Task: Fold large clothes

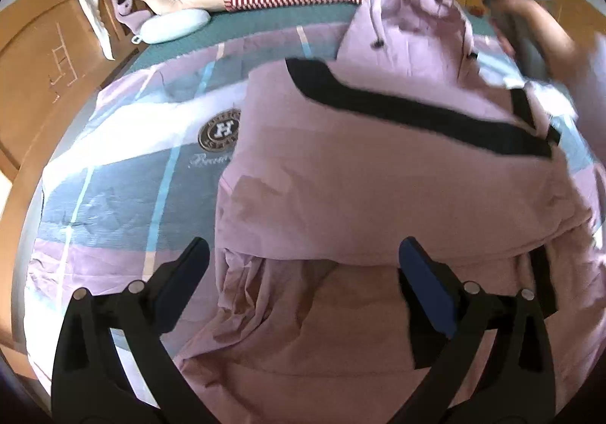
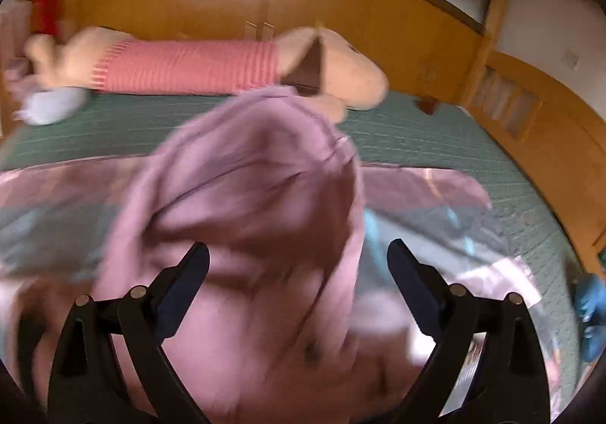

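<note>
Both tongs stand released, nothing between the fingers: left tongs (image 1: pixel 303 295) over the near hem, right tongs (image 2: pixel 299 287) above the hood end at twelve o'clock. Subject garment, a large mauve cotton hooded jacket with black trim bands (image 1: pixel 378 178), lies partly folded on the patterned purple, grey and white quilt (image 1: pixel 125 166) covering the bed. Judged soft, limp, moderately heavy, prone to slump; best gripped at hem corners or shoulder seams. Legible marking: round "H" emblem (image 1: pixel 219 129) on the quilt; script beneath is part-hidden.
</note>
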The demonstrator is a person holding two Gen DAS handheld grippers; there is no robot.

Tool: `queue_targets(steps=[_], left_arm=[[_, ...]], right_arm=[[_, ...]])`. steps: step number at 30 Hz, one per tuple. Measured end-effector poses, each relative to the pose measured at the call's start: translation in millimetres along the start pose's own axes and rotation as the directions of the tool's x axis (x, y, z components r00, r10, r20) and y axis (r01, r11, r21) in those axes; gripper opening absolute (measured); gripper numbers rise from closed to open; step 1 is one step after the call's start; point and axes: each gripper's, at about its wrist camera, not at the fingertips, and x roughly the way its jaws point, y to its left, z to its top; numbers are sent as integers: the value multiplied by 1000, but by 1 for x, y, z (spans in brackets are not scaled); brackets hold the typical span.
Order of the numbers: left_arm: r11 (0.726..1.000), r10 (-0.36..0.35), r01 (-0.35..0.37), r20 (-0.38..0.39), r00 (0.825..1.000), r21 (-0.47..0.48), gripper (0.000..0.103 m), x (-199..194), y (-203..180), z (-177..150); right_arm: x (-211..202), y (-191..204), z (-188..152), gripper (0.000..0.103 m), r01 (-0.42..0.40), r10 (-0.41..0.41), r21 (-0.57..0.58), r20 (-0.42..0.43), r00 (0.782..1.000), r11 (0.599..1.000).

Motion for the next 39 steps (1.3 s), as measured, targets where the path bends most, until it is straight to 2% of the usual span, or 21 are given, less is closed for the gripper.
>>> queue_targets(steps=[4,5,6,7,10,12,15,17,19,21,22,23,25,26,27,30,33,35,36,38,39], left_arm=[[999,35,-32,-76,997,38,101,31,2,-7],[999,28,-26,-90,996,33,101,36,4,-9],[1000,16,-13,-112,994,21,101,40,7,-10],[1000,9,-7,-135,991,12,101,44,9,-11],[1000,3,-4,-153,988,-12,101,48,13,-12],[999,4,-10,-139,990,-38,101,42,17,-10],[999,28,-31,-78,997,-39,101,23,20,-3],[998,46,-47,-33,998,-48,101,7,23,2],[996,47,-47,2,999,-77,101,-9,31,6],[991,23,-18,40,999,-130,101,-26,43,10],[986,16,-4,69,997,-167,101,-37,52,10],[982,18,-2,83,996,-188,101,-43,57,9],[976,22,0,100,995,-216,101,-57,69,7],[976,27,-5,100,995,-217,101,-61,73,6],[976,39,-17,98,994,-218,101,-64,76,5],[975,58,-42,69,996,-219,101,-62,86,3],[971,11,-4,28,1000,-240,101,-51,89,4],[973,-2,4,9,1000,-233,101,-46,85,2],[976,3,-2,2,1000,-218,101,-45,81,1],[980,9,-9,0,1000,-200,101,-46,76,0],[981,3,-3,1,1000,-192,101,-47,74,0]], right_arm=[[84,-12,16,94,159,-153,48,-113,982,986],[100,-20,6,73,169,-156,80,-149,977,982],[106,-24,-2,22,137,-118,112,-156,981,984],[109,-30,-8,8,106,-82,145,-161,983,984],[74,-43,-13,5,-20,26,206,-28,999,978],[16,-53,-9,4,-133,108,202,130,986,970],[-94,-58,-24,4,-280,249,57,315,916,958],[-163,-59,-61,4,-339,347,-86,361,866,937],[-207,-65,-103,4,-379,413,-165,341,845,911],[-224,-79,-146,6,-404,438,-171,283,854,899],[-224,-85,-162,8,-406,436,-166,242,867,899],[-222,-90,-185,15,-387,413,-162,185,892,908],[-214,-96,-221,41,-310,327,-172,78,942,935],[-208,-100,-241,64,-269,273,-167,4,962,949],[-206,-105,-256,69,-254,251,-157,-42,967,954],[-214,-113,-289,72,-229,215,-121,-122,969,966],[-233,-111,-295,80,-213,202,-72,-136,970,974],[-255,-105,-288,80,-212,209,-36,-86,974,977],[-268,-102,-287,89,-244,243,-14,-44,969,970],[-292,-84,-276,102,-338,338,-14,45,940,941],[-300,-72,-272,102,-359,361,-42,64,930,932]])
